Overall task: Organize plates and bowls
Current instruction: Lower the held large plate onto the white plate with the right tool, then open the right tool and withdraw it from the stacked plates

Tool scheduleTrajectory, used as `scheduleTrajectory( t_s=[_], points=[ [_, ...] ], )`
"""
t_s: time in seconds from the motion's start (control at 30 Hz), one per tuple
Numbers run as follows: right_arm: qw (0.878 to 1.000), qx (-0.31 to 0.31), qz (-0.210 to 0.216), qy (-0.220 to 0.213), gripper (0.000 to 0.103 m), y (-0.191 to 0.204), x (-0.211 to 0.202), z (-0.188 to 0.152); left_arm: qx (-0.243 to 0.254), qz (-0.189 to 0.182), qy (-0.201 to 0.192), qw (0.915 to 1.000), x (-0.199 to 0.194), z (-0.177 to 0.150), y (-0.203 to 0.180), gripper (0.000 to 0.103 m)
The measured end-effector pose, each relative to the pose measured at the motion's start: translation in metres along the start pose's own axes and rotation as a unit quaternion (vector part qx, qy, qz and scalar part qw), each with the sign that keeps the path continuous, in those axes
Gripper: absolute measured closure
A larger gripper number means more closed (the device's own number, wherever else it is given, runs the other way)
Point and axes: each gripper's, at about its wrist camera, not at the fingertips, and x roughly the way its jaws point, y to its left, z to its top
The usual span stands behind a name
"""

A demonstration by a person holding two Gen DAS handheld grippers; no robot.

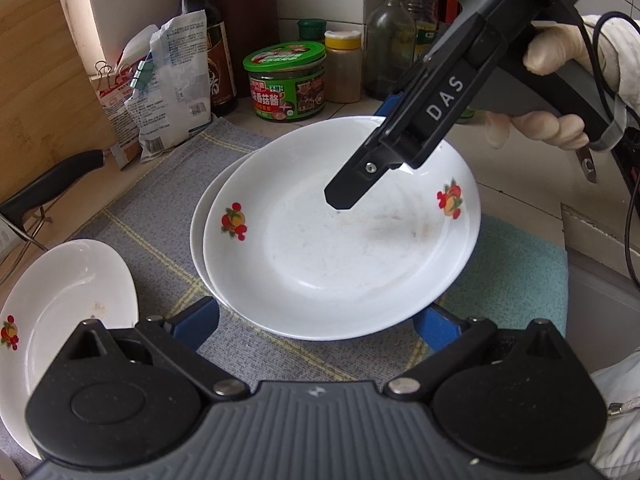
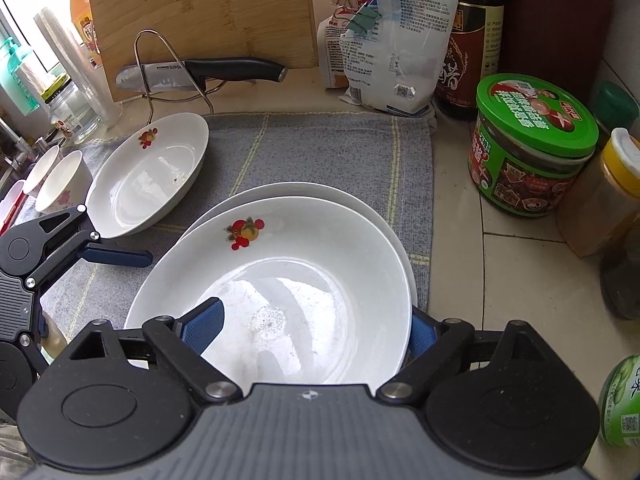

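Two white plates with fruit prints sit stacked on a grey cloth; the top plate lies offset over the lower plate. My right gripper is open and straddles the top plate's rim, one pad inside the dish and one outside, not pressing. My left gripper is open at the stack's near edge, and one of its fingers shows in the right wrist view. A third plate lies alone to the left. Two small bowls stand beyond it.
The grey cloth covers the counter. Behind it are a knife on a wire rack, a cutting board, clipped bags, a soy bottle, a green-lidded jar and spice jars. A gloved hand holds the right gripper.
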Motion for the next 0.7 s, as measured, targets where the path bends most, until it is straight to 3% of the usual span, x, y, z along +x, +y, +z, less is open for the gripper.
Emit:
scheduleTrajectory(
  t_s=[0.7],
  points=[
    [0.999, -0.004, -0.040, 0.015, 0.005, 0.010, -0.007, -0.014, -0.006, 0.007, -0.001, 1.0000, 0.004, -0.006, -0.003, 0.001]
  ],
)
